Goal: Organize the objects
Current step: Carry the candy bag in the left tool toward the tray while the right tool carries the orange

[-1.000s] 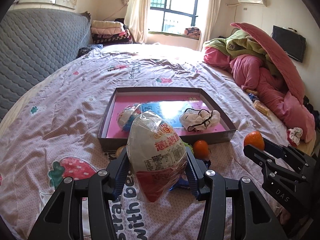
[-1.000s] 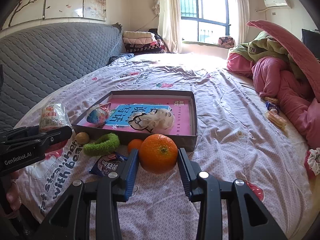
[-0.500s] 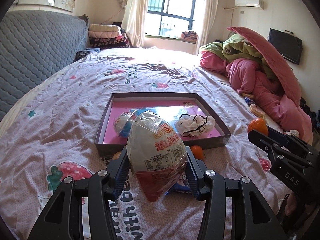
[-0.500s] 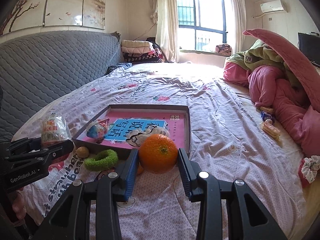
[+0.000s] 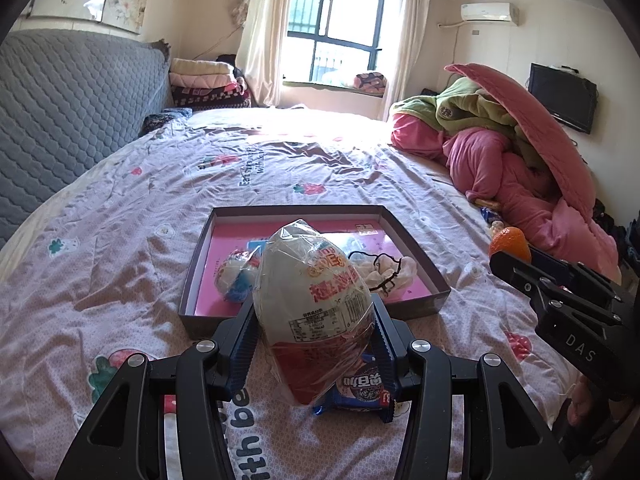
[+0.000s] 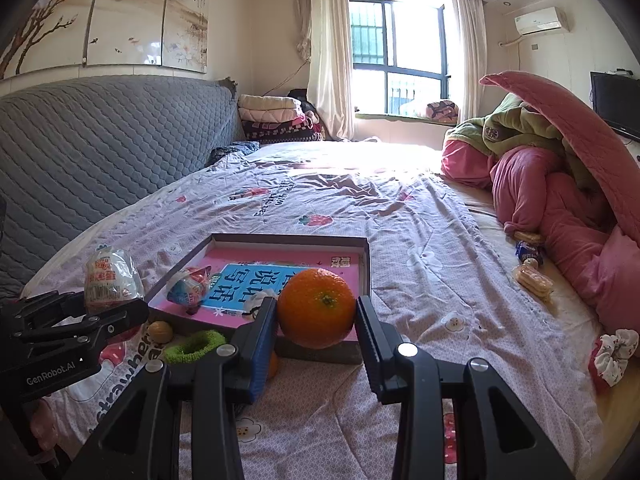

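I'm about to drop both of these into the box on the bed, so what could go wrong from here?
1. The orange, pinched at its sides in the right gripper, is round and may roll over the low wall of the box.
2. The wrapped egg-shaped snack in the left gripper has slick crinkly film and could slip.
3. The box already holds a small wrapped egg and a white hair tie, so space is tight.

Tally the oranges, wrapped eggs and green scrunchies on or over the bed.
Oranges: 2
Wrapped eggs: 2
Green scrunchies: 1
Total: 5
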The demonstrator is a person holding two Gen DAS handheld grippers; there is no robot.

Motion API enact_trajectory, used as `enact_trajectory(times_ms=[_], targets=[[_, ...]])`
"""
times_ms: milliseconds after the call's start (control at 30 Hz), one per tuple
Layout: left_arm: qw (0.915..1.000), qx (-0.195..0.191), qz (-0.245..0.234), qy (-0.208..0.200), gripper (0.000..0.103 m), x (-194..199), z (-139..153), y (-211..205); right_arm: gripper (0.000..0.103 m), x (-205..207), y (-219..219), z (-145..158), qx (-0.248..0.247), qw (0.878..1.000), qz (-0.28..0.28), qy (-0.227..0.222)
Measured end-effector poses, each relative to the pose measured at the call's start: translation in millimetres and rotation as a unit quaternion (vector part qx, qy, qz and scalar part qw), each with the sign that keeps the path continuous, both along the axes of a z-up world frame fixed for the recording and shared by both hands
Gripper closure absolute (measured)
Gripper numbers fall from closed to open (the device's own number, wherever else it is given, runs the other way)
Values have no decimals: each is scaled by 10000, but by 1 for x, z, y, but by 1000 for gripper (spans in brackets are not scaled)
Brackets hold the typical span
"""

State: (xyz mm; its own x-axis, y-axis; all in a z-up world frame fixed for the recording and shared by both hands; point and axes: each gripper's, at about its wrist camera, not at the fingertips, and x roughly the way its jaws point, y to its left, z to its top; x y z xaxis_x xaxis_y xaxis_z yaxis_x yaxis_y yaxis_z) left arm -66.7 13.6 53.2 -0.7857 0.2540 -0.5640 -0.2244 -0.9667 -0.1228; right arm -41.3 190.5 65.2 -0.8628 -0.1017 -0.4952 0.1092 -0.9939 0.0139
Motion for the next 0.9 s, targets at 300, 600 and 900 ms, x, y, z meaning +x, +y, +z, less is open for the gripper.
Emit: enact_trajectory(times_ms=[300,600,900], targets=[[10000,39,-84,37,50,-12,4,7,64,-8,1,3,42,10000,-51,53],[10000,9,-38,-17,50,-29,-1,13,64,-21,-2,-1,71,10000,-32,-3],[9999,-22,39,-132,50,-39,-9,11,64,-32,1,-9,44,9999,-61,-119]])
